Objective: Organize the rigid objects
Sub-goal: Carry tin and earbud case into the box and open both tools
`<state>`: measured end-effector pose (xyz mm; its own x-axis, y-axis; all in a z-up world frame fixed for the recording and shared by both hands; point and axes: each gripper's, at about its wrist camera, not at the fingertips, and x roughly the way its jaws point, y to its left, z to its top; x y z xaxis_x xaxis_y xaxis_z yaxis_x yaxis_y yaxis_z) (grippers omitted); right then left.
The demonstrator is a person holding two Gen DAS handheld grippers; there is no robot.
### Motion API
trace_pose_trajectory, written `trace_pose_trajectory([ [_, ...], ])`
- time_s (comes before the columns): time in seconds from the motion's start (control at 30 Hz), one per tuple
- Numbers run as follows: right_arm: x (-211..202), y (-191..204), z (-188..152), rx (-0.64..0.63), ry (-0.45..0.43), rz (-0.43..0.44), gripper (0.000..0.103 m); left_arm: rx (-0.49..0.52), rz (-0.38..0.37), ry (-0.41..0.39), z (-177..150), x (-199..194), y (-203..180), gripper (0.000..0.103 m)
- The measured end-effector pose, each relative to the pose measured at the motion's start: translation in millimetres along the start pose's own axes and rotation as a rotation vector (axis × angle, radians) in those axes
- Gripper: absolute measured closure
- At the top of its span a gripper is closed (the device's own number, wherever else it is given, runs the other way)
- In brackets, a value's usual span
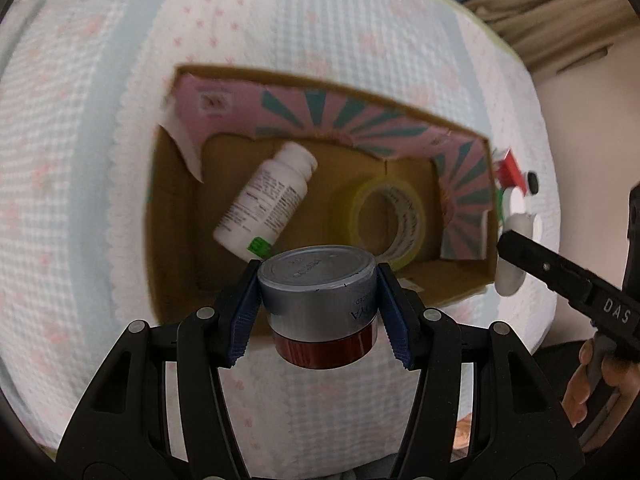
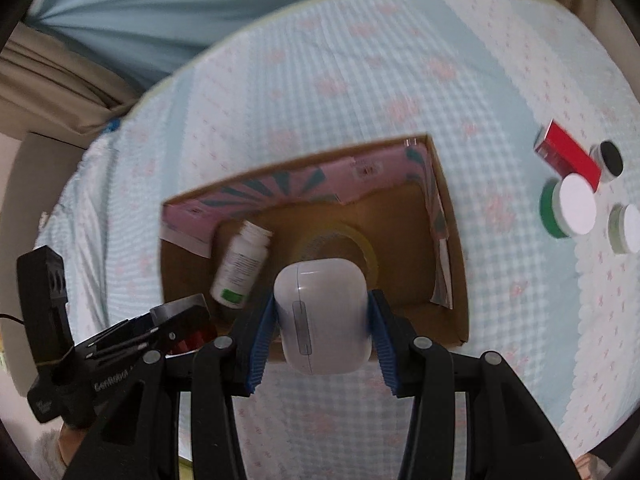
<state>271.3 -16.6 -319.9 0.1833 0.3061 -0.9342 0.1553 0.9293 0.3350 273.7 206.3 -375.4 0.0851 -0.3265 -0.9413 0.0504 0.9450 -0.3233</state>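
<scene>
1. Two grippers are working over one cardboard box (image 1: 180,240); the left gripper (image 1: 318,308) is clamping a jar with a grey lid and red base (image 1: 320,300) between its blue pads (image 1: 244,320), at 6 o'clock in the left wrist view, over the box's near wall.
2. The right gripper (image 2: 322,334) is squeezing a white computer mouse (image 2: 322,316), at 6 o'clock in its own view, above the box's near edge.
3. Inside the box, a white pill bottle (image 1: 266,204) is lying tilted at 10 o'clock of the jar; a tape roll (image 1: 388,220) is lying just beside it at 1 o'clock.
4. On the patterned bedspread (image 2: 360,80), at 3 o'clock beyond the box, a red carton (image 2: 568,156), a black-lidded jar (image 2: 608,160), a green tub with a white lid (image 2: 568,208) and a second white-lidded tub (image 2: 628,228) are sitting clustered.
</scene>
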Motion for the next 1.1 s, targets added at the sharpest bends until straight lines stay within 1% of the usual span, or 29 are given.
trace_pose_trajectory([
  [0.1, 22, -5, 6, 0.014, 0.040, -0.011, 0.061, 0.026, 0.006, 0.037, 1, 21, -4, 0.051],
  [0.2, 36, -9, 13, 0.033, 0.058, -0.015, 0.061, 0.052, 0.021, 0.064, 2, 37, -8, 0.051],
  [0.33, 52, -12, 28, 0.046, 0.064, -0.017, 0.061, 0.083, 0.052, 0.075, 5, 47, -12, 0.051],
  [0.5, 71, -17, 44, 0.042, 0.081, -0.050, 0.061, 0.111, 0.078, 0.097, 11, 62, -11, 0.051],
  [0.57, 79, -21, 47, 0.057, 0.091, -0.044, 0.061, 0.124, 0.085, 0.107, 13, 66, -10, 0.051],
  [0.63, 85, -23, 51, 0.067, 0.098, -0.032, 0.061, 0.141, 0.080, 0.099, 15, 67, -12, 0.051],
  [0.67, 86, -24, 53, 0.068, 0.095, -0.031, 0.060, 0.154, 0.073, 0.090, 15, 65, -14, 0.049],
  [0.7, 88, -23, 55, 0.071, 0.090, -0.026, 0.060, 0.163, 0.061, 0.084, 16, 62, -16, 0.038],
  [0.73, 87, -23, 56, 0.077, 0.078, -0.013, 0.054, 0.170, 0.048, 0.076, 17, 60, -19, 0.008],
  [0.77, 86, -24, 57, 0.090, 0.064, -0.006, 0.032, 0.176, 0.037, 0.068, 17, 57, -22, 0.001],
  [0.8, 85, -24, 59, 0.098, 0.060, -0.013, 0.015, 0.180, 0.035, 0.062, 18, 55, -24, 0.000],
  [0.83, 83, -24, 59, 0.095, 0.051, -0.028, 0.000, 0.181, 0.037, 0.065, 18, 55, -25, 0.000],
  [0.97, 78, -24, 52, 0.059, 0.049, -0.035, 0.000, 0.145, 0.041, 0.070, 17, 53, -19, 0.000],
  [1.1, 73, -27, 44, 0.061, 0.049, -0.029, 0.000, 0.100, 0.051, 0.059, 11, 45, -9, 0.000],
])
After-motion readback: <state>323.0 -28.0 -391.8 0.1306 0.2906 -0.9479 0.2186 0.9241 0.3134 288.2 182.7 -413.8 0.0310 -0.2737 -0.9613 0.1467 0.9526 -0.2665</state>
